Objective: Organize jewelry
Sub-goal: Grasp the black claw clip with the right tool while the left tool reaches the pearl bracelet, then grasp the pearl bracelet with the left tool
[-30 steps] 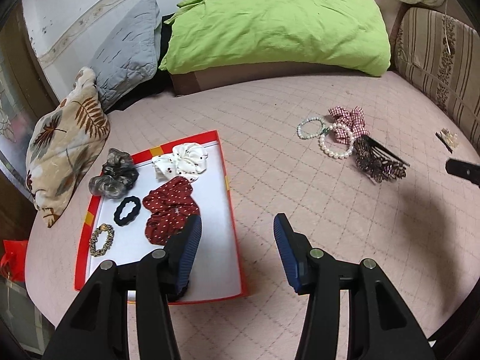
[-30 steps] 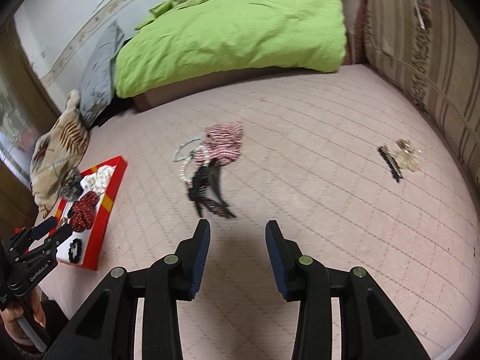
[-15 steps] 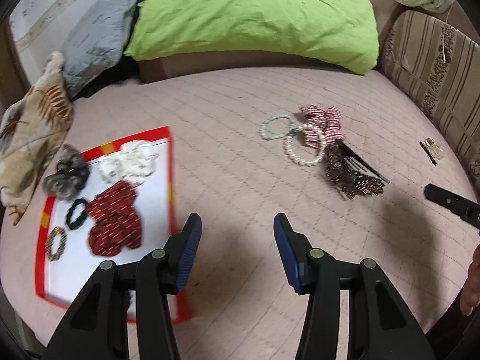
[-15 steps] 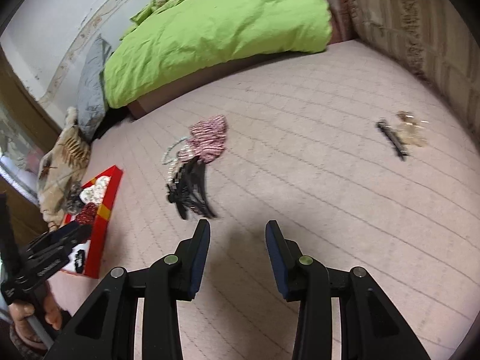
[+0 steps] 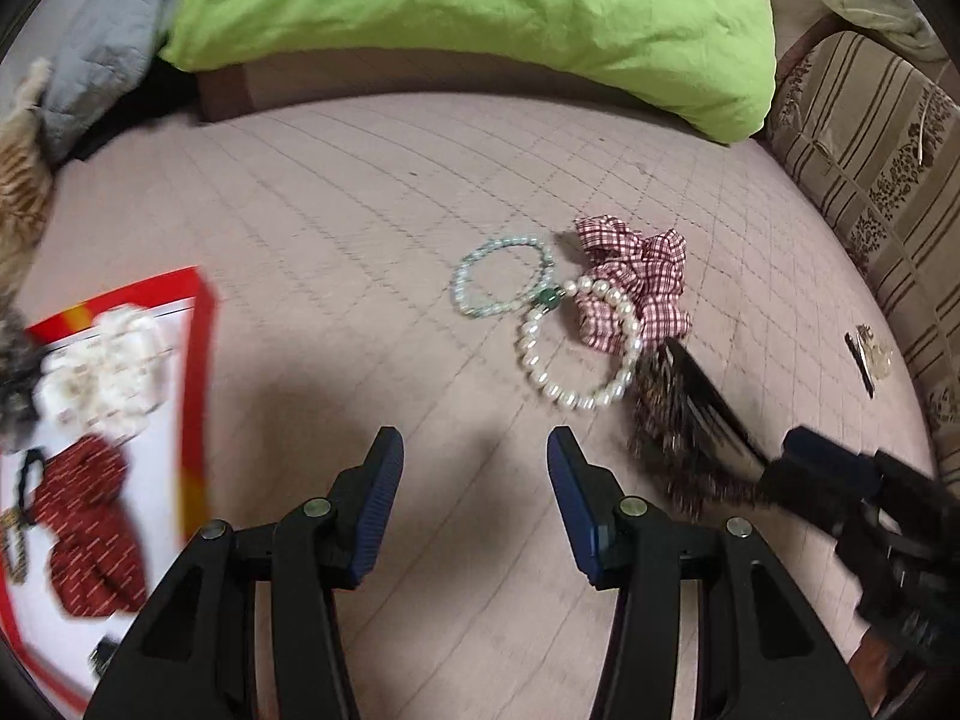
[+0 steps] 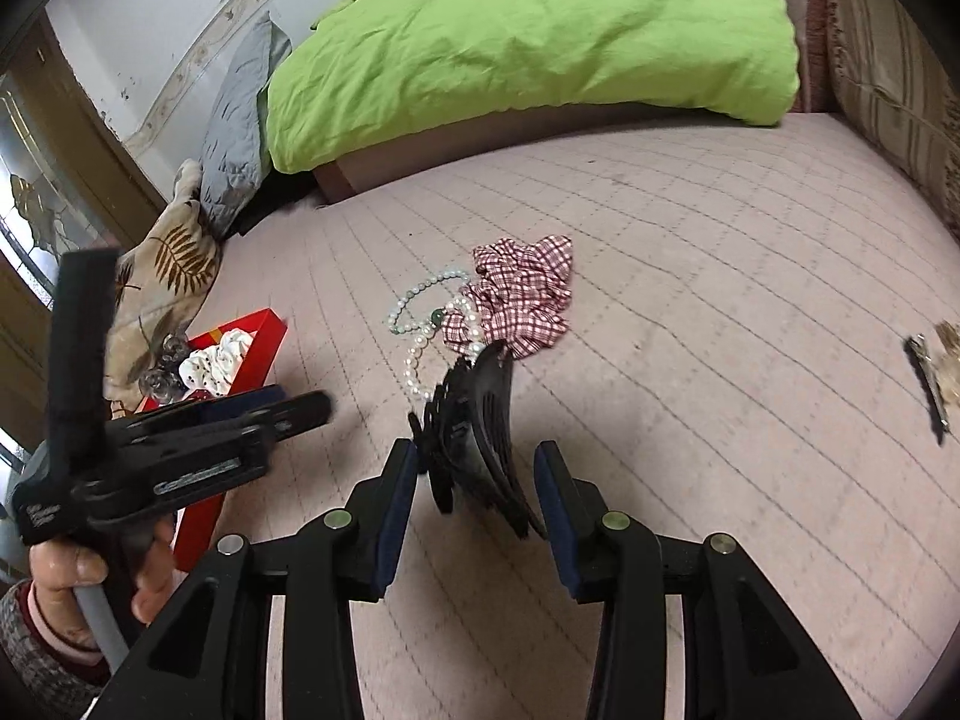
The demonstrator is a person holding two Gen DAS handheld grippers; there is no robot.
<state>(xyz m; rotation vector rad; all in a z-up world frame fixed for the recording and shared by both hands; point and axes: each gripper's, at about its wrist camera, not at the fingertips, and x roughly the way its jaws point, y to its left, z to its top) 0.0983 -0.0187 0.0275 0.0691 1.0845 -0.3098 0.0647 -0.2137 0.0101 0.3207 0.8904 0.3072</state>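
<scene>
Black hair comb [image 6: 480,438] on bedspread, between open right hand-held gripper [image 6: 475,483] fingers

On the bed [image 5: 360,228], the tray [image 5: 198,360] lies left, the pearl bracelet [image 5: 579,342] overlapping the scrunchie [image 5: 642,276] (comb [image 6: 480,426] just before them).

Hair comb [image 6: 480,438] between right jaws; bedspread [image 6: 720,360] beyond bare.

Pink quilted bed [image 6: 690,276] — green duvet [image 6: 540,30], white wall [image 6: 156,6].
</scene>
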